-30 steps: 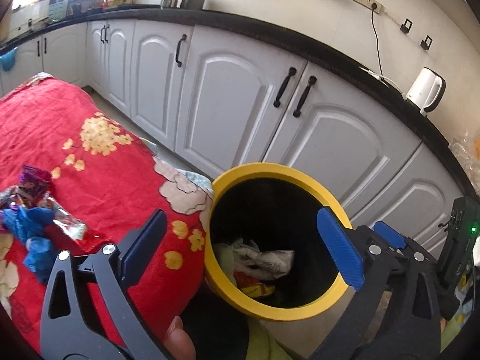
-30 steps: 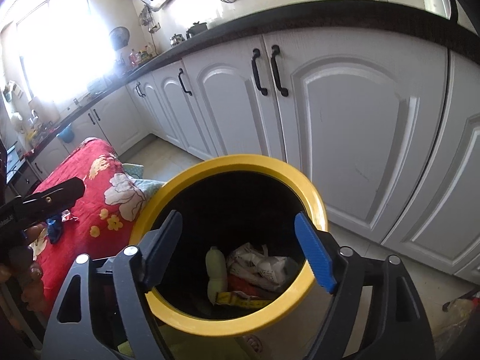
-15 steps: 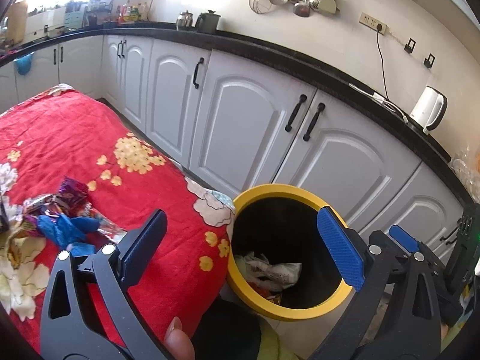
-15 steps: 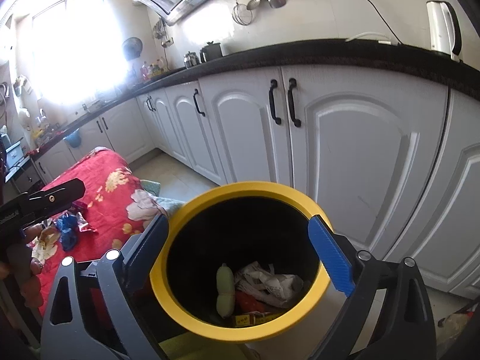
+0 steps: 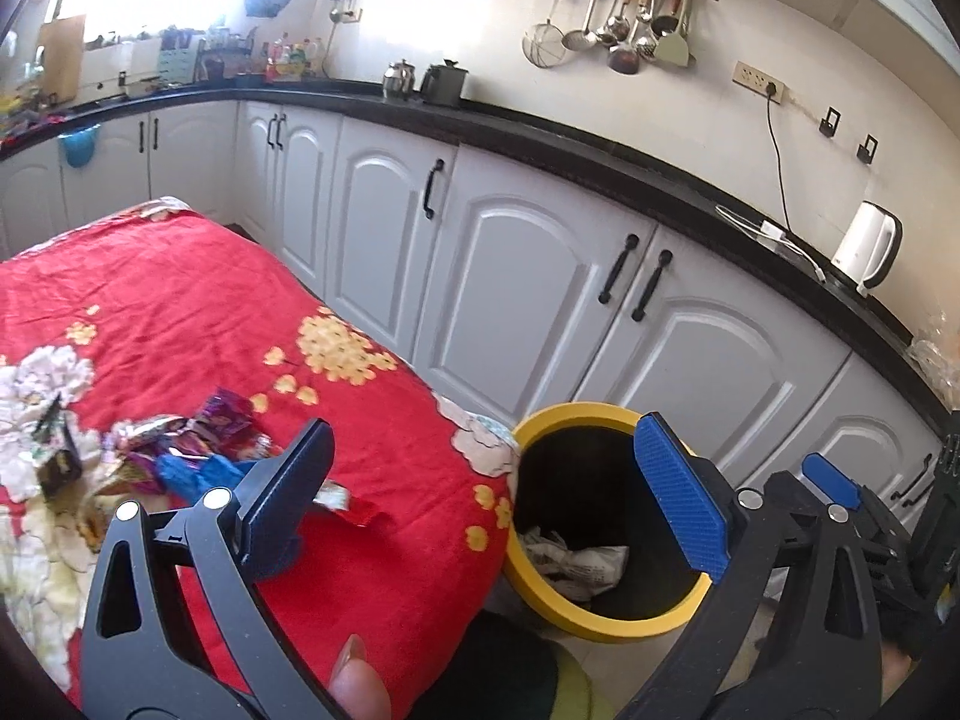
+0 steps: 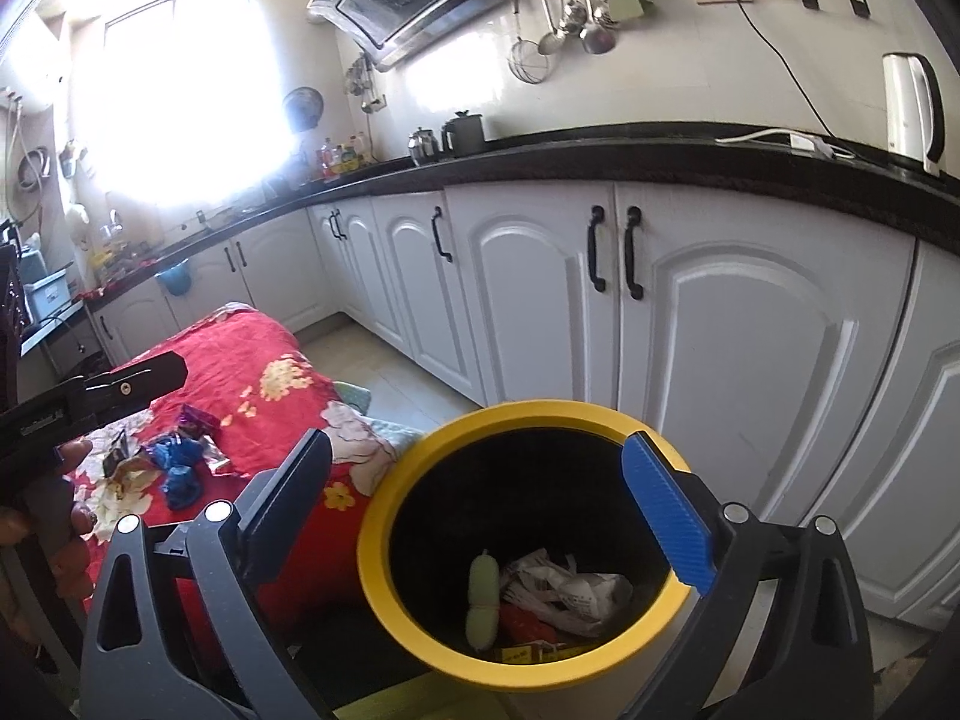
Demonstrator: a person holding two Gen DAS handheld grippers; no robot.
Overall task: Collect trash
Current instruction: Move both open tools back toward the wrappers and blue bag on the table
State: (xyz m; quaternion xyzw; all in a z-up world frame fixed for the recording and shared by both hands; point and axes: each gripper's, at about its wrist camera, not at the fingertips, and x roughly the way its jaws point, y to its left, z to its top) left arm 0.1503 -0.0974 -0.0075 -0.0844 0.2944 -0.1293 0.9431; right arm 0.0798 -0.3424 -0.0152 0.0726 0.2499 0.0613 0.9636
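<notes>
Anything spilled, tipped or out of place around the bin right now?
Nothing spilled. The bin stands upright with its trash inside. The only loose items are the wrappers piled on the red cloth, not yet collected. Both grippers, left and right, are open and empty.

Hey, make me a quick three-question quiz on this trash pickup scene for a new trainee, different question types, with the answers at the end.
1. True or false: the left tool is shut on a wrapper.
2. Multiple choice: where does the pile of wrappers lie? A) in the bin B) on the red cloth C) on the counter
3. Fill in: the bin has a ____ rim.

Key:
1. False. Both the left and the right tool are open, holding nothing.
2. B, on the red cloth, left of the bin.
3. Yellow. Crumpled paper already lies inside.
</notes>
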